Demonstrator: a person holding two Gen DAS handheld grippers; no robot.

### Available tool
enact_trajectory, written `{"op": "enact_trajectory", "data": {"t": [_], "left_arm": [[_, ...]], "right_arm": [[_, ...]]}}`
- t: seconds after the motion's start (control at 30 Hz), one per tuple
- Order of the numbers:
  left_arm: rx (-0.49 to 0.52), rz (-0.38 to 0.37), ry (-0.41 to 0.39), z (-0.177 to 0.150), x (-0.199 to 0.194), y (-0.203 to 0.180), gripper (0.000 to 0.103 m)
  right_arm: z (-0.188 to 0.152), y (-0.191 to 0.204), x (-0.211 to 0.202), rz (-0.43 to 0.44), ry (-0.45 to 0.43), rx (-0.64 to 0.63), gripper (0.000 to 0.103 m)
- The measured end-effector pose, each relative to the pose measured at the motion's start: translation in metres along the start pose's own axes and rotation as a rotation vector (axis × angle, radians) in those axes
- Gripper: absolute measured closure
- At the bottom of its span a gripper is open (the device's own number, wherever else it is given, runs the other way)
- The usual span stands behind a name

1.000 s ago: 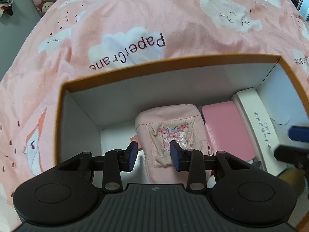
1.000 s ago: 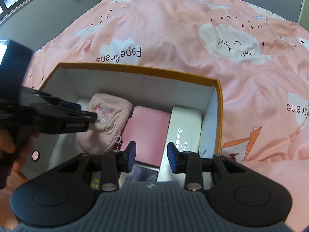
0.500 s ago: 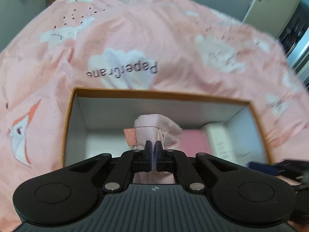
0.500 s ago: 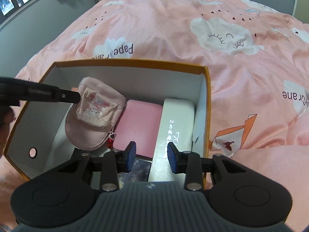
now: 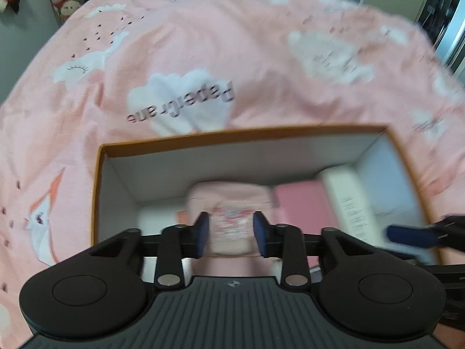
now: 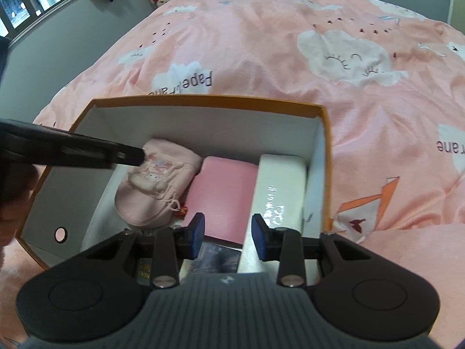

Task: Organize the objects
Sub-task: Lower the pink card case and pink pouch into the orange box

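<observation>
An orange-rimmed box (image 6: pixel 209 99) with white inner walls sits on a bed under a pink cloud-print cover (image 6: pixel 290 67).

The left gripper (image 5: pixel 231 234) points down into the box, and its jaws are opening. Framed between its blue pads in the blurred left wrist view is a pale pink drawstring pouch (image 6: pixel 158 186); from the right wrist view the gripper's tip sits at the pouch's upper left edge, though I cannot tell whether it touches. The pouch lies on the box floor, to the left of the right gripper's jaws.

Just right of the pouch lies a flat pink case (image 6: pixel 223 192), reaching down to the right gripper's left pad. Next comes a long white box (image 6: pixel 276 197) against the right wall.

The right gripper (image 6: pixel 228 240) hangs over the near end of the box, jaws apart with nothing pressed between them; the pink case's edge and the white box show in the gap.
</observation>
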State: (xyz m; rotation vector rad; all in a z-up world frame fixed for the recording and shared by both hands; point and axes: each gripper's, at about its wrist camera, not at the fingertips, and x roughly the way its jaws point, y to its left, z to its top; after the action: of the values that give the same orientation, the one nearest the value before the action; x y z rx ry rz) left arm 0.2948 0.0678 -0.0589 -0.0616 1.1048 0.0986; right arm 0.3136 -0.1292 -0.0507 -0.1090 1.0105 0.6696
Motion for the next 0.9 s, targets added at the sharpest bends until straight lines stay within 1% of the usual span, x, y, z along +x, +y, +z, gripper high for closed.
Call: {"op": "enact_trajectory", "data": {"t": [0.1, 0.2, 0.27, 0.3, 0.33, 0.37, 0.4, 0.43, 0.47, 0.5, 0.53, 0.63, 0.83, 0.9], "left_arm": [[0.001, 0.018, 0.050, 0.000, 0.017, 0.004, 0.061], [-0.003, 0.040, 0.083, 0.000, 0.030, 0.005, 0.053], [-0.015, 0.044, 0.105, 0.001, 0.041, 0.006, 0.048], [-0.026, 0.045, 0.110, 0.001, 0.044, 0.008, 0.043], [-0.042, 0.040, 0.113, 0.000, 0.047, 0.010, 0.041], [-0.065, 0.024, 0.120, 0.001, 0.049, 0.013, 0.042], [-0.095, -0.004, 0.126, 0.001, 0.050, 0.017, 0.054], [-0.117, -0.031, 0.130, 0.001, 0.050, 0.020, 0.059], [-0.127, -0.030, 0.120, 0.001, 0.049, 0.021, 0.065], [-0.134, -0.030, 0.108, 0.000, 0.046, 0.023, 0.075], [-0.151, -0.037, 0.095, -0.001, 0.042, 0.026, 0.083], [-0.199, -0.086, 0.049, -0.004, 0.026, 0.034, 0.088], [-0.309, -0.233, -0.047, -0.007, -0.022, 0.041, 0.088], [-0.337, -0.280, -0.070, -0.004, -0.032, 0.040, 0.088]], "right_arm": [[0.001, 0.002, 0.005, 0.017, 0.003, -0.008, 0.066], [0.001, 0.002, 0.010, 0.028, 0.005, -0.010, 0.066], [0.002, 0.001, 0.012, 0.037, 0.007, -0.012, 0.065], [0.001, 0.001, 0.013, 0.040, 0.008, -0.013, 0.065], [0.001, 0.001, 0.014, 0.045, 0.008, -0.014, 0.065], [0.001, 0.001, 0.014, 0.049, 0.007, -0.015, 0.065], [0.001, 0.001, 0.014, 0.051, 0.005, -0.015, 0.065], [0.001, 0.000, 0.014, 0.052, 0.004, -0.014, 0.065], [0.000, 0.000, 0.014, 0.051, 0.002, -0.012, 0.065], [0.000, -0.001, 0.014, 0.047, 0.001, -0.010, 0.065], [0.000, -0.002, 0.014, 0.043, 0.000, -0.006, 0.065], [-0.001, -0.005, 0.012, 0.041, -0.007, 0.008, 0.065], [0.001, -0.006, 0.004, -0.002, -0.036, 0.002, 0.066], [0.003, -0.007, 0.000, -0.008, -0.046, 0.003, 0.066]]}}
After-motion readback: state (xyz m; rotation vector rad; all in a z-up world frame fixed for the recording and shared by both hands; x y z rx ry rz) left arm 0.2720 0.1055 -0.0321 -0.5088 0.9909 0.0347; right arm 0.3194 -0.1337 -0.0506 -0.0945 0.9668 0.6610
